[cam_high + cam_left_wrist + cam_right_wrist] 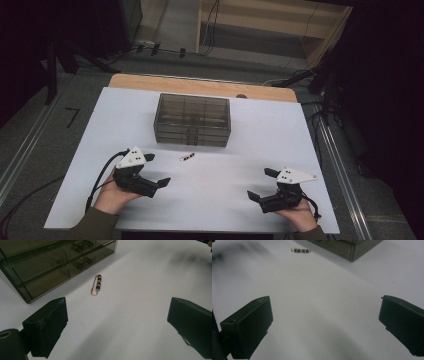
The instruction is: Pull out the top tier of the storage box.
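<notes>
Your left tongs (pixel 157 170) sit wide open, empty, just beside the beaded pin (pixel 187 157), which lies on the white surface (pixel 215 190) ahead and slightly right of them, in front of the drawer box (pixel 192 120). Pin's long axis runs approx. along your reach, so turn the wrist to close across it. Right tongs (pixel 262 184) also wide, well apart. No readable text.

I see a white surface (pixel 250 150) with a wooden strip along its far edge. On it sit a smoky clear drawer box (pixel 192 120) and, just before it, a beaded pin (pixel 187 157).
</notes>
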Action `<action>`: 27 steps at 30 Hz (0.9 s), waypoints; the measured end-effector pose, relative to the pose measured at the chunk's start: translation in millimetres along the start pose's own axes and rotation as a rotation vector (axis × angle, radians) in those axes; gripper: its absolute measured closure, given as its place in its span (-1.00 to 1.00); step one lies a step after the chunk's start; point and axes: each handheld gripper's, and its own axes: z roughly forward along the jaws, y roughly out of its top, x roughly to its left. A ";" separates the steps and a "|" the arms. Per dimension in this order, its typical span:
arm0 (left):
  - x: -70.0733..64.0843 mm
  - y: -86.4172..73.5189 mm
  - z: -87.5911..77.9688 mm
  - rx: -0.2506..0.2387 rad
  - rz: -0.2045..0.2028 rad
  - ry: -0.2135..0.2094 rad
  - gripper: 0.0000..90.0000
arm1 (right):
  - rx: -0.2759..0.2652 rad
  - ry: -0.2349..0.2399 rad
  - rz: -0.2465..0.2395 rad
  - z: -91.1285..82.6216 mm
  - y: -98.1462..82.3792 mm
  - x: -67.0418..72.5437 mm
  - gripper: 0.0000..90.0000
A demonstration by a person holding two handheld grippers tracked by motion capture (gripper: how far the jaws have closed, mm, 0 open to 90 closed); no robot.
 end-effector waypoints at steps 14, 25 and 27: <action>-0.2 12.6 10.4 0.001 0.015 0.007 -0.86 | -0.002 -0.003 -0.004 -0.6 -0.1 -0.7 -1.00; 2.2 18.5 13.4 -0.006 0.018 0.006 -0.77 | 0.000 -0.003 -0.002 -0.1 0.2 -0.3 -1.00; 3.0 19.1 14.0 -0.005 0.018 0.008 -0.74 | -0.001 -0.002 -0.004 0.1 -0.1 -0.3 -1.00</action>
